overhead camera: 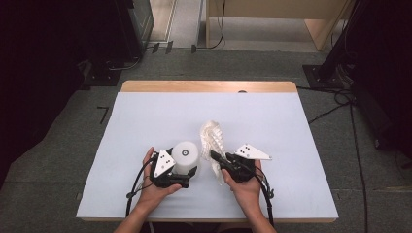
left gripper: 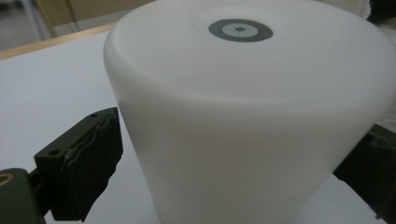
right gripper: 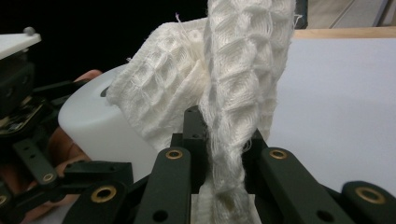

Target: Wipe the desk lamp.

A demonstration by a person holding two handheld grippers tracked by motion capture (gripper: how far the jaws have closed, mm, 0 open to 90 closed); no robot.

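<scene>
A white cup (overhead camera: pixel 186 154) stands upside down on the table, with a grey ring mark (left gripper: pixel 240 30) on its upturned base. My left gripper (overhead camera: pixel 187 168) holds it from the near left, and in the left gripper view its black pads (left gripper: pixel 91 161) press the cup (left gripper: pixel 243 140) on both sides. A white waffle-weave cloth (overhead camera: pixel 213 137) rises twisted from my right gripper (overhead camera: pixel 214 156), just right of the cup. In the right gripper view the jaws (right gripper: pixel 222 135) are shut on a bunched strand of the cloth (right gripper: pixel 233 93), which drapes against the cup (right gripper: pixel 93 126).
The table (overhead camera: pixel 160 116) has a pale cover and a wooden far edge (overhead camera: pixel 209 86). Open table surface lies to the left, right and behind the hands. Cables (overhead camera: pixel 335 104) and dark stands are on the floor beyond the table.
</scene>
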